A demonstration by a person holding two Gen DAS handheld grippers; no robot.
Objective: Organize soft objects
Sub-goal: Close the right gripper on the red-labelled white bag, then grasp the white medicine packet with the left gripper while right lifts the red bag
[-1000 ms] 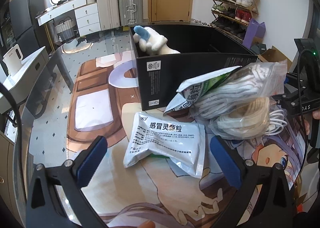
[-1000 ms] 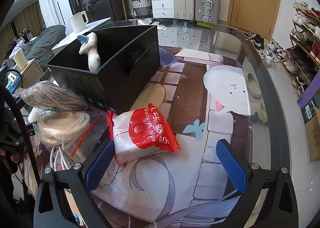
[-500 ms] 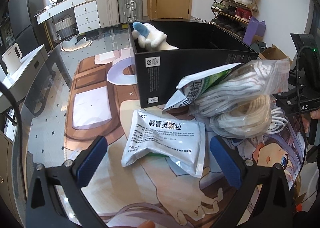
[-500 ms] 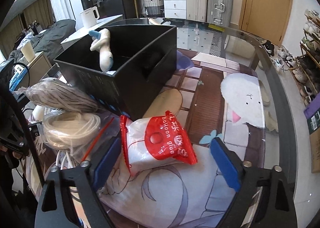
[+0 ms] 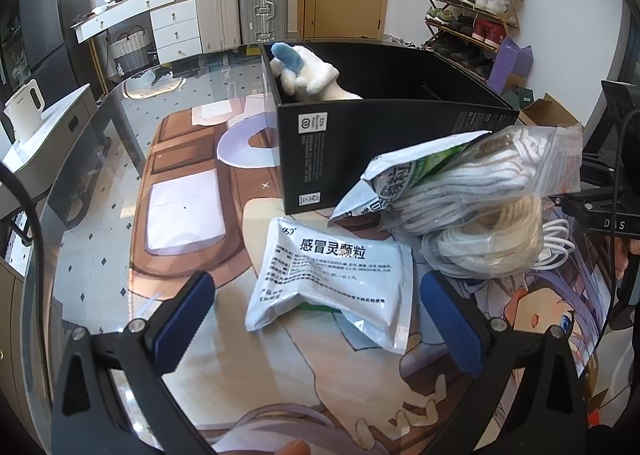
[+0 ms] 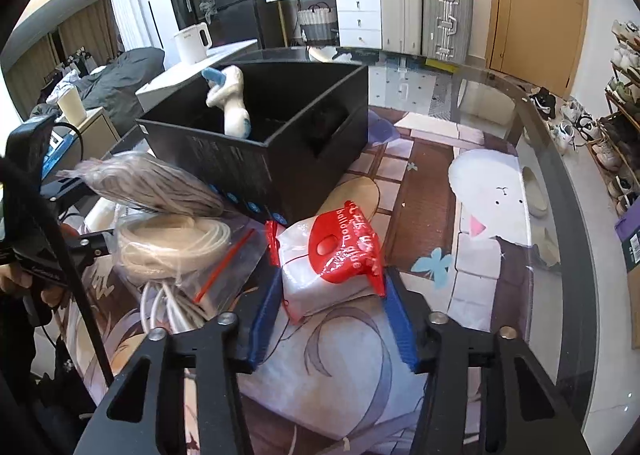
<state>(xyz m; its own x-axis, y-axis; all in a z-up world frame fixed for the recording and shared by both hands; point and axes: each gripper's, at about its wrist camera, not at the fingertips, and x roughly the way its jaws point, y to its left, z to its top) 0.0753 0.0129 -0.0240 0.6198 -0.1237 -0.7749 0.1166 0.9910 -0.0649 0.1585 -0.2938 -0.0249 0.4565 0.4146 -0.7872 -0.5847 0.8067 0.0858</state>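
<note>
Right claw (image 6: 330, 295) narrowed around red-and-white pouch (image 6: 330, 259) beside black box (image 6: 264, 143), pads flanking; soft, light, crinkly; grip mid-body. Left claw (image 5: 316, 303) wide, empty.

Plush toy (image 5: 310, 75) in box (image 5: 384, 143), packets (image 5: 332, 283) before it

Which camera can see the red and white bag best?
The right wrist view: the red and white bag sits whole between the right gripper fingers. The left wrist view doesn't show it at all.
</note>
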